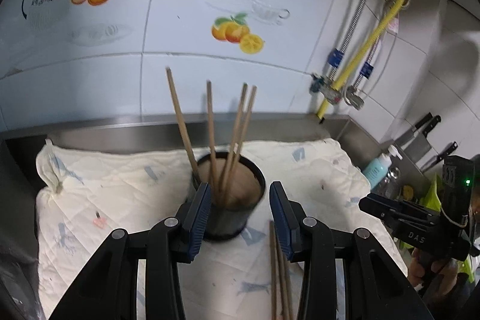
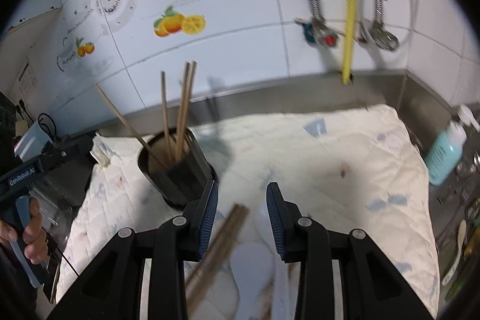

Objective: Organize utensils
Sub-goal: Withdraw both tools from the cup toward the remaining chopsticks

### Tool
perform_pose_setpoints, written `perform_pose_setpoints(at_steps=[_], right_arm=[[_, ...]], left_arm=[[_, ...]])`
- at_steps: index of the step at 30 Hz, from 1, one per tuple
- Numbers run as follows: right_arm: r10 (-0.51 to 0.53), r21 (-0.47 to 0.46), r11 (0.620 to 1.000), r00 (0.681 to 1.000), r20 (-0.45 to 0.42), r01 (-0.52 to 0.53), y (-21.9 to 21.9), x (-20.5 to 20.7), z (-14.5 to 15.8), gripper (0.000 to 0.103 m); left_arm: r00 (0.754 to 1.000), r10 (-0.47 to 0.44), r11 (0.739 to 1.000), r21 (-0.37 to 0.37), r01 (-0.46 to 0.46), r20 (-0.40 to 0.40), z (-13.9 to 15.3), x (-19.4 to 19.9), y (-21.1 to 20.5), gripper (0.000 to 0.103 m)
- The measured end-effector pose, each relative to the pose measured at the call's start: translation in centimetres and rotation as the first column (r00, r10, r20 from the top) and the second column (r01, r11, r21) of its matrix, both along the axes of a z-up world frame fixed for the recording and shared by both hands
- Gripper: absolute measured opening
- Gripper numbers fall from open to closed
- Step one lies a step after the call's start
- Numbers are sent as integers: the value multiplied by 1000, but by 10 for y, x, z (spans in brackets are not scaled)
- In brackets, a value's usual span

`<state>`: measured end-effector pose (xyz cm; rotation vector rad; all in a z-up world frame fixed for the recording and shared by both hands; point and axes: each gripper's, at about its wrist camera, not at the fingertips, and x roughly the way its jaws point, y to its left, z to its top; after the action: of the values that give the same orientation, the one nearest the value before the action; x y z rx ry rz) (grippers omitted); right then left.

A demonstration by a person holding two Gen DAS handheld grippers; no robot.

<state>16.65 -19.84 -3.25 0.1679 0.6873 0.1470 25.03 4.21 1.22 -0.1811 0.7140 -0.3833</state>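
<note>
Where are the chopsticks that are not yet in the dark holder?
The loose chopsticks lie flat on the white quilted cloth, in front of and just right of the dark holder. In the right wrist view they sit below the open jaws, beside a white spoon.

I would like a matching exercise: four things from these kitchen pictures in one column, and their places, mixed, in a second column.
1. dark holder
2. loose chopsticks
3. blue bottle
4. knives

A. lying flat on the cloth
B. beside the cloth's right edge
C. standing on the cloth, chopsticks inside
D. against the right wall

Pairs: 1-C, 2-A, 3-B, 4-D
</note>
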Motion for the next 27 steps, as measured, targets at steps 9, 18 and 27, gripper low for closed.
perform_pose_setpoints(at_steps=[9,18,27], right_arm=[[-18,-9,1000,996,-86,18,-18,-18,-34,43],[-14,4,1000,988,-153,15,-18,-9,-57,45],[12,15,1000,977,-215,-9,-11,10,-78,53]], left_arm=[[998,-34,999,-4,34,-52,-22,-20,-19,43],[994,-50,999,-8,50,-95,-39,-21,-27,43],[991,-40,999,-22,37,-127,-49,-13,-20,43]])
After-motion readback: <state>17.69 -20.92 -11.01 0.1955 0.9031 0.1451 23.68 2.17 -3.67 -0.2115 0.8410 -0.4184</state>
